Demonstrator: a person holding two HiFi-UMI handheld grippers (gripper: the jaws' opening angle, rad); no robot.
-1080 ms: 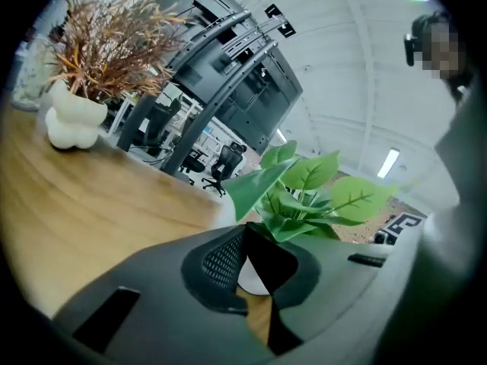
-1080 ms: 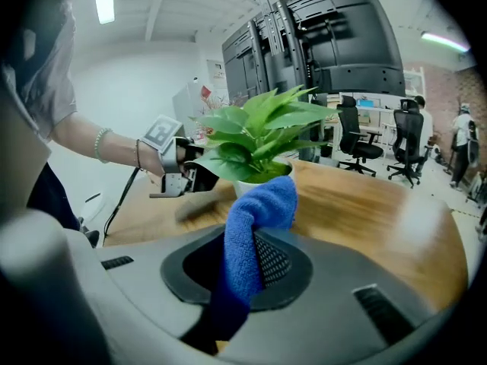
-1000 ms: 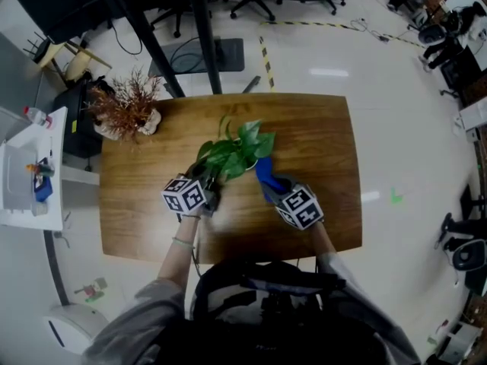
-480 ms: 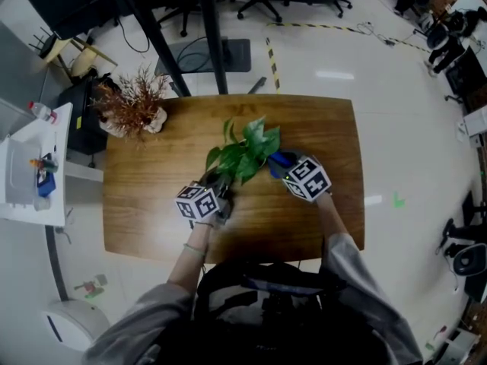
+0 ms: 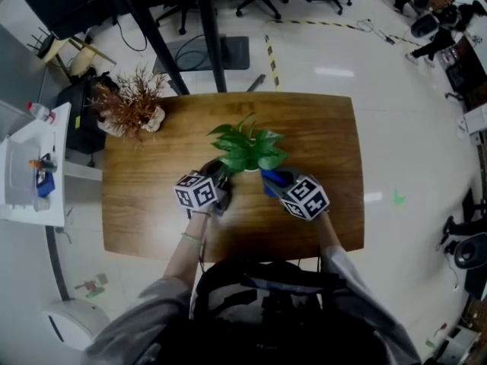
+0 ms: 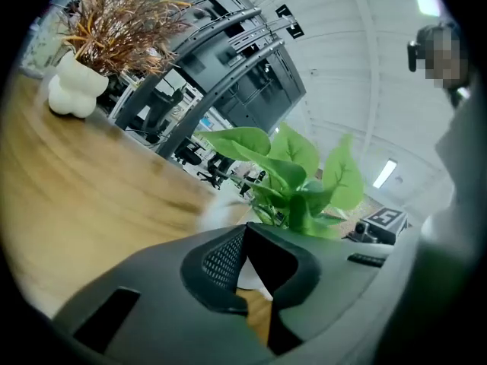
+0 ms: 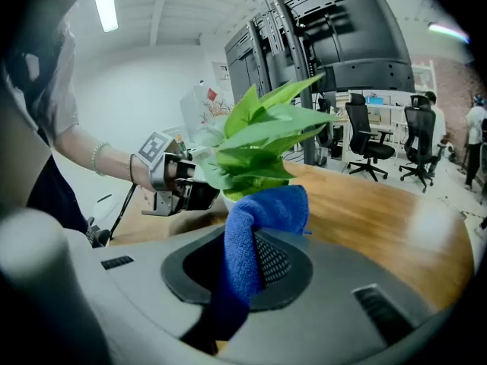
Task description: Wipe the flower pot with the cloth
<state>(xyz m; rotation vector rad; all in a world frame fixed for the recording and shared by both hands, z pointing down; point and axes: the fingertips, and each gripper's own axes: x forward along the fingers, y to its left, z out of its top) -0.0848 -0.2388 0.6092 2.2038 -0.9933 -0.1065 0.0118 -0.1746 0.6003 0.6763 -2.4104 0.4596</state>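
Observation:
A green leafy plant [image 5: 247,149] stands in a small white flower pot [image 7: 228,200] at the middle of the wooden table [image 5: 327,128]. My left gripper [image 5: 216,176] is at the pot's left side, jaws nearly together with the white pot [image 6: 248,275] showing between them. My right gripper [image 5: 275,182] is at the pot's right, shut on a blue cloth [image 7: 262,223] whose bunched end lies against the pot under the leaves. In the right gripper view the left gripper [image 7: 183,188] shows beyond the plant. The leaves hide most of the pot from above.
A dried brown plant in a white lumpy vase [image 5: 131,105] stands at the table's far left corner. A white side table [image 5: 30,173] with small items is off the left edge. Black frame legs [image 5: 209,36] rise behind the table, office chairs [image 7: 365,147] beyond.
The right gripper with the cloth went out along the pot's far right side and came back toward me. The leaves swung from leaning right to spreading evenly. The left gripper barely shifted.

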